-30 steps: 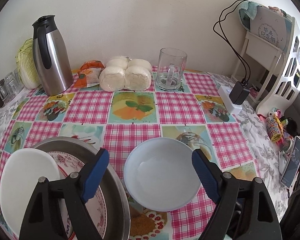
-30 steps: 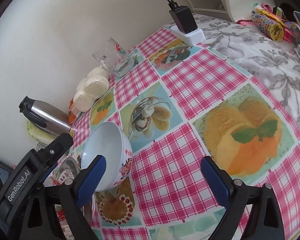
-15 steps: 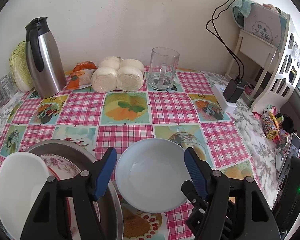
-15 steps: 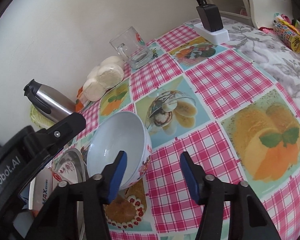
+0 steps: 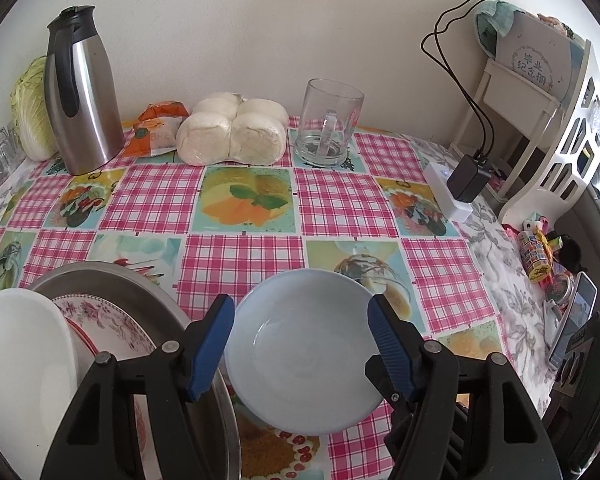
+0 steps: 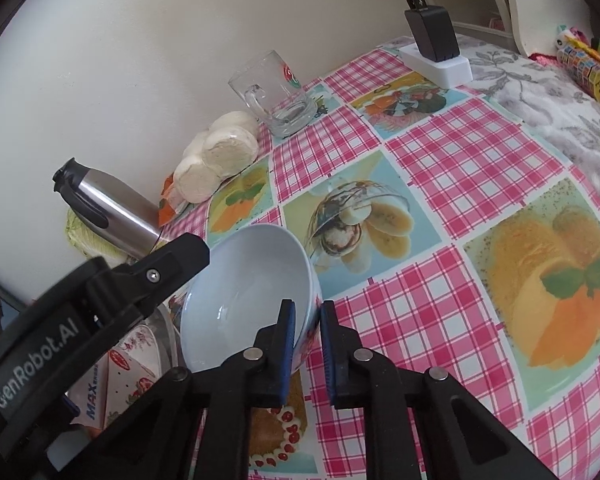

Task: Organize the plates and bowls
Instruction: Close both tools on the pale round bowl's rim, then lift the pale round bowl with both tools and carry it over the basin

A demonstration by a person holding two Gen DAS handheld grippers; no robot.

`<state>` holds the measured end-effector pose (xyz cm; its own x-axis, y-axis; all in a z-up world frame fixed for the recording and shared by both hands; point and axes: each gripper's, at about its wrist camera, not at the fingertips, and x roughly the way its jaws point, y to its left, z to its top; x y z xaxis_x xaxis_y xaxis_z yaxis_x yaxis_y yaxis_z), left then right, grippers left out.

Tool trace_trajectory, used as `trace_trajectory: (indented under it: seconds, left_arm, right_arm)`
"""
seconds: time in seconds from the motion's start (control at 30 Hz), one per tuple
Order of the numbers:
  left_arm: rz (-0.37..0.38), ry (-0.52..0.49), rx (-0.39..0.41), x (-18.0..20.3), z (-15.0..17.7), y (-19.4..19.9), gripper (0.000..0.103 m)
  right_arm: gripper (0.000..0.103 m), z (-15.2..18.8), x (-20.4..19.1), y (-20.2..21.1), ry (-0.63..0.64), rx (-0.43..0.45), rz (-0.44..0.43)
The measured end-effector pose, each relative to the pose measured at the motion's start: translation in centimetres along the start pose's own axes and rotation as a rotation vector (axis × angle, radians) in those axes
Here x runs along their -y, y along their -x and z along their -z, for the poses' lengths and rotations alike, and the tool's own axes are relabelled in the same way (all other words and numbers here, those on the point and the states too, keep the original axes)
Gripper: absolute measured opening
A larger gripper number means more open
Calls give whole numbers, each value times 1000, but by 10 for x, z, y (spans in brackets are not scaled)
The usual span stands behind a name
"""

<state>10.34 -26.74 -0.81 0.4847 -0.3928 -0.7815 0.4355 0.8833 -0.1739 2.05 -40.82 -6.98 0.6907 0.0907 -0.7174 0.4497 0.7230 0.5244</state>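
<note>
A pale blue bowl (image 5: pixel 304 356) with a flowered outside sits on the checked tablecloth; it also shows in the right wrist view (image 6: pixel 244 296). My left gripper (image 5: pixel 302 346) is open, its blue pads on either side of the bowl. My right gripper (image 6: pixel 305 344) is shut on the bowl's near rim, one pad inside, one outside. To the left, a steel basin (image 5: pixel 180 316) holds a flowered plate (image 5: pixel 100 320) and a white bowl (image 5: pixel 20 360).
A steel thermos (image 5: pixel 82 96), cabbage (image 5: pixel 30 112), buns (image 5: pixel 232 132) and a glass mug (image 5: pixel 328 124) stand along the back wall. A power strip with charger (image 5: pixel 456 188) lies at the right, with a phone (image 5: pixel 572 320) and small items near the edge.
My right gripper has closed from wide open onto the bowl's rim. My left gripper has narrowed and moved in around the bowl. The bowl looks slightly tilted.
</note>
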Motion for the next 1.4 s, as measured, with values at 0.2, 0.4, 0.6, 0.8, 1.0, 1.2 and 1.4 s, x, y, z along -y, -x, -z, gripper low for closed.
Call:
trace_trajectory:
  seconds: [0.2,0.4,0.6,0.8,1.0,1.2,1.4]
  left_arm:
    - [11,-8,-11,3,0,-2,71]
    - [21,-20,-31,7,3,-6,71]
    - [11,-47,-70,14,9,-17,71]
    - [16,-52,-95,16,14,-25,54]
    - [13,-58,-121,18,20,-36,39]
    - [-3,-54,-119,15,23,-40,30]
    - [-17,-69,-128,16,25,-45,24]
  right_arm:
    - [9,-5,12,8,-15,10,4]
    - [8,-11,27,14,-43,12,5]
    - [8,-13,36,18,-63,17,8]
    - [8,-13,42,16,-78,7,13]
    - [8,-11,44,12,-82,-8,24]
    - [8,-8,41,5,-73,-23,29]
    - [8,-3,44,-5,-82,-56,30]
